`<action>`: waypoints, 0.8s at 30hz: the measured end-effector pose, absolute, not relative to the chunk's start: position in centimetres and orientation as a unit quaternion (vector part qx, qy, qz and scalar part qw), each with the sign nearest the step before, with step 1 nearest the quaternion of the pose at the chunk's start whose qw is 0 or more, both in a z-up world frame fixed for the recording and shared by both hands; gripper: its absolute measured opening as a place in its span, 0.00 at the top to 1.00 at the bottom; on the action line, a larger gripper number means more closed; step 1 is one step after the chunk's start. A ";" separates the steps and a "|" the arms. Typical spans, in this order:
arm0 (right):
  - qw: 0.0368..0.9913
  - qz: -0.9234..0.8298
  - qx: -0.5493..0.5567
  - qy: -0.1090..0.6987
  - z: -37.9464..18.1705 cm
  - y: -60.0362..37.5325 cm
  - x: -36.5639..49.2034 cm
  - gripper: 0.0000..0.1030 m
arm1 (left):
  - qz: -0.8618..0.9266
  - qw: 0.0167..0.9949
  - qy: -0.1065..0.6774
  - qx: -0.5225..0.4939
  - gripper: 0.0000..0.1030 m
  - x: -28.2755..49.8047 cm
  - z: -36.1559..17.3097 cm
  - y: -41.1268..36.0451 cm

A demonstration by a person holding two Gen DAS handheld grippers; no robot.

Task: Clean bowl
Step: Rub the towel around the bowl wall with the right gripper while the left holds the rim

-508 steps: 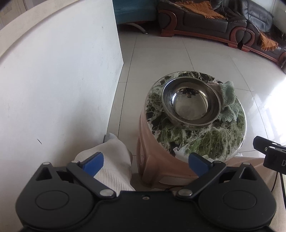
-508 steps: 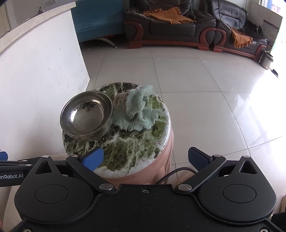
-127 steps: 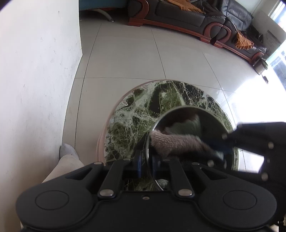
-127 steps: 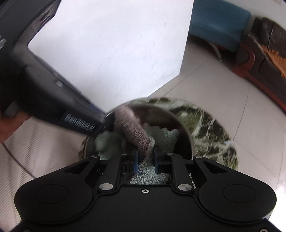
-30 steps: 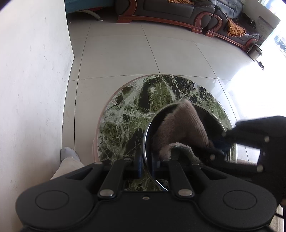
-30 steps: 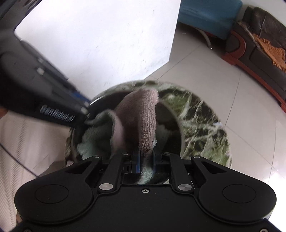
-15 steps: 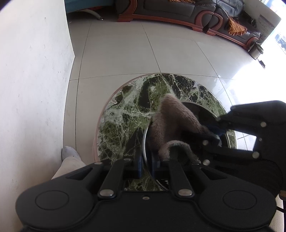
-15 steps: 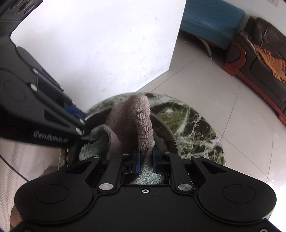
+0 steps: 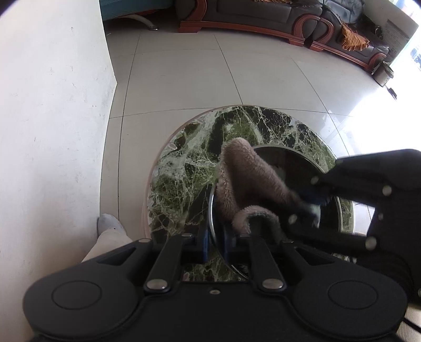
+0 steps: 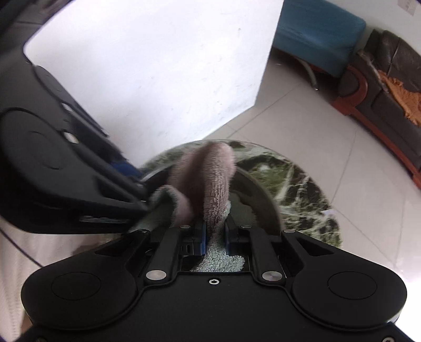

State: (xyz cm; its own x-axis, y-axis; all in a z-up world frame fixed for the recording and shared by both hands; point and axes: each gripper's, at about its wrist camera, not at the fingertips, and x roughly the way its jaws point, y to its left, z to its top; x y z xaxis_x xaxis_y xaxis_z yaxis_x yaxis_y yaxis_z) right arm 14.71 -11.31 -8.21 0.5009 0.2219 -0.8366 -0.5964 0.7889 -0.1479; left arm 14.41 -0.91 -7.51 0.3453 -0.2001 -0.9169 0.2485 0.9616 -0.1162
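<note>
A steel bowl (image 9: 297, 168) stands on a round green marble stool top (image 9: 189, 168). My left gripper (image 9: 216, 244) is shut on the bowl's near rim, one blue pad inside and one outside. A fluffy cloth (image 9: 250, 181), pinkish-brown on one side and pale green on the other, fills the bowl and arches over its left rim. My right gripper (image 10: 214, 236) is shut on the cloth (image 10: 210, 179) and reaches into the bowl (image 10: 263, 207) from the right in the left wrist view. The bowl's floor is mostly hidden by the cloth.
A white wall (image 9: 52, 131) rises close to the left of the stool. Pale floor tiles (image 9: 200, 79) stretch to a dark leather sofa (image 9: 263, 13) at the back. A person's socked foot (image 9: 110, 226) rests by the stool's base. A blue seat (image 10: 321, 34) stands beyond the wall corner.
The right gripper has dragged the cloth toward the bowl's left rim, so its fold now arches over that edge. The left gripper has kept its hold on the rim.
</note>
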 end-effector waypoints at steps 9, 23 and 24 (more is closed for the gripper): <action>0.820 0.263 -0.197 0.468 -8.7 -11.9 12.3 0.88 | -0.138 0.821 0.553 0.036 0.90 14.2 -7.5 -1.4; 0.832 0.243 -0.203 0.456 -9.1 -12.8 13.1 0.88 | -0.138 0.820 0.553 0.045 0.90 14.3 -7.3 -1.7; 0.828 0.249 -0.200 0.461 -9.1 -12.6 12.7 0.88 | -0.138 0.820 0.553 0.048 0.90 14.3 -7.4 -1.7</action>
State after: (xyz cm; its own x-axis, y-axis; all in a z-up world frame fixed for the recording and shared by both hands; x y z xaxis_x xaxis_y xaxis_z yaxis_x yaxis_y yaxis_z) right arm 12.68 -12.61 -9.11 0.4508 0.2283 -0.8629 -0.5969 0.7959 -0.1012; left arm 14.29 -1.74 -7.36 0.3504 -0.1731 -0.9205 0.2793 0.9574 -0.0738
